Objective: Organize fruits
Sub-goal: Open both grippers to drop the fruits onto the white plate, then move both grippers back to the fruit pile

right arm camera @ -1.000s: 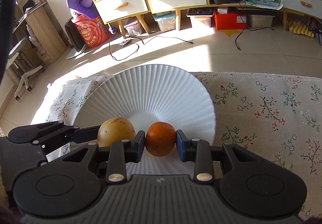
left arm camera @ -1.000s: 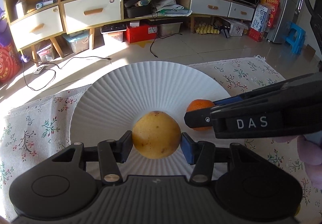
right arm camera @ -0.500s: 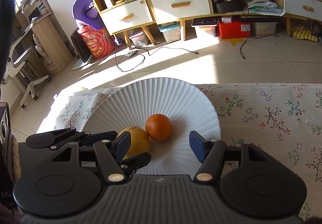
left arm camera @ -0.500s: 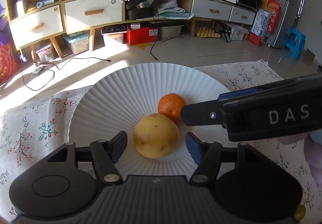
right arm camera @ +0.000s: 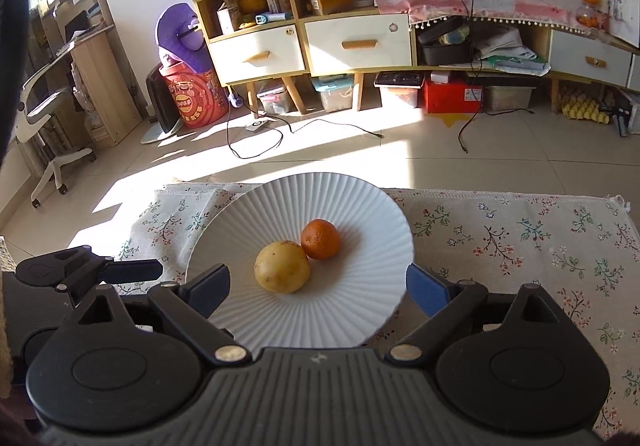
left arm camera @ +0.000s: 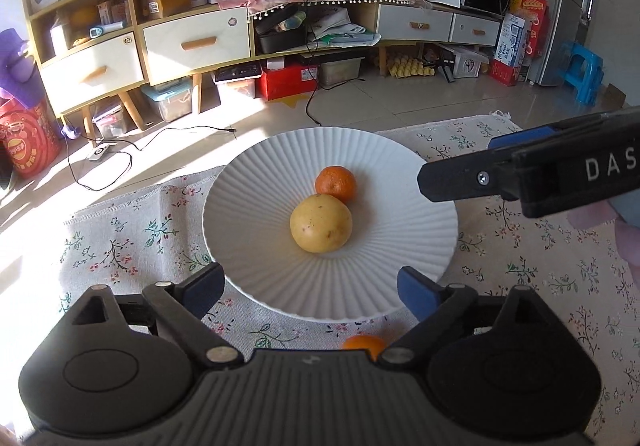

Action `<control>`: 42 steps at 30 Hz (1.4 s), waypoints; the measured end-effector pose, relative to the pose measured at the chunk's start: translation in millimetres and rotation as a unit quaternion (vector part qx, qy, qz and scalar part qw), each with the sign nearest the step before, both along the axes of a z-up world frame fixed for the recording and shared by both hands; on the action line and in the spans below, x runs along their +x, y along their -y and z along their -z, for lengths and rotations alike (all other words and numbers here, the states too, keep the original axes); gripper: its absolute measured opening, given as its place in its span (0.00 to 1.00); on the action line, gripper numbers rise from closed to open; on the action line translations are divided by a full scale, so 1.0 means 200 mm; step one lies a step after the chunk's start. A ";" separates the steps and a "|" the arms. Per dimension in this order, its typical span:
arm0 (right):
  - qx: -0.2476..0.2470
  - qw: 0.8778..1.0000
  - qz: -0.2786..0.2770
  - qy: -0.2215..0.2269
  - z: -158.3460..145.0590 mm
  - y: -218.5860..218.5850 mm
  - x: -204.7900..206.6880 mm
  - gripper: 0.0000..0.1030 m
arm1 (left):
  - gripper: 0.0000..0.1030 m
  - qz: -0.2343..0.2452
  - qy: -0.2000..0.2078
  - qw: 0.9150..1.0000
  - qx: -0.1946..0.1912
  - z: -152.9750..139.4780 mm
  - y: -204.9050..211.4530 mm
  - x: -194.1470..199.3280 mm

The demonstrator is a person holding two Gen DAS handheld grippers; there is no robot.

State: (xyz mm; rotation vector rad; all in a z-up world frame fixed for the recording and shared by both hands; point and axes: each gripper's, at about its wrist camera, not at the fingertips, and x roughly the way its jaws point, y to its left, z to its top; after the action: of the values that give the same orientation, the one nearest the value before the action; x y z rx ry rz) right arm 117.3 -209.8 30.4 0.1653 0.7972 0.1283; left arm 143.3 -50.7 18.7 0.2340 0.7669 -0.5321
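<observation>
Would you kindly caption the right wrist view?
Open right tongs over plate holding pear and orange.

On the white plate (left arm camera: 256, 246), 2 touching fruits, a yellow fruit (left arm camera: 321, 223) and an orange (left arm camera: 335, 183), fill the middle; bare plate rings them. Another orange (left arm camera: 363, 344) lies on the floral cloth (left arm camera: 120, 246) just beside the plate's near rim.

A second ago each claw was clamped on a fruit over the plate (left arm camera: 420, 246). Now the left claw (left arm camera: 310, 286) is spread wide and pulled back off the plate's near rim, leaving the yellow fruit (left arm camera: 321, 223) free. The right claw (right arm camera: 318, 288) has likewise let go of the orange (right arm camera: 320, 239) and drawn back. The two fruits rest touching mid-plate.
</observation>
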 end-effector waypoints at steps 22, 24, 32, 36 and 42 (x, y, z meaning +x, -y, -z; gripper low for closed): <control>-0.039 0.998 -0.057 0.012 -0.03 -0.16 -0.27 1.00 | 0.93 -0.030 0.009 0.999 0.033 -0.04 -0.26 -0.35; -0.039 0.997 -0.066 0.011 -0.02 -0.17 -0.29 1.00 | 0.93 -0.034 0.011 0.999 0.030 -0.03 -0.28 -0.37; -0.036 0.992 -0.117 -0.005 0.03 -0.25 -0.36 1.00 | 0.93 -0.048 0.019 0.998 0.041 0.05 -0.34 -0.43; -0.040 0.988 -0.146 -0.003 0.06 -0.30 -0.39 0.99 | 0.93 -0.057 0.018 0.997 0.044 0.10 -0.37 -0.45; -0.068 0.981 -0.179 -0.012 0.14 -0.36 -0.42 0.97 | 0.93 -0.050 0.010 0.997 0.060 0.19 -0.40 -0.48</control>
State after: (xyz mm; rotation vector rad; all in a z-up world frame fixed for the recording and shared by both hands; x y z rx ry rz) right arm 33.5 -138.0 2.1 -0.1080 0.8509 0.4105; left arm 47.6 28.4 -20.0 0.3095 0.7876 -0.3892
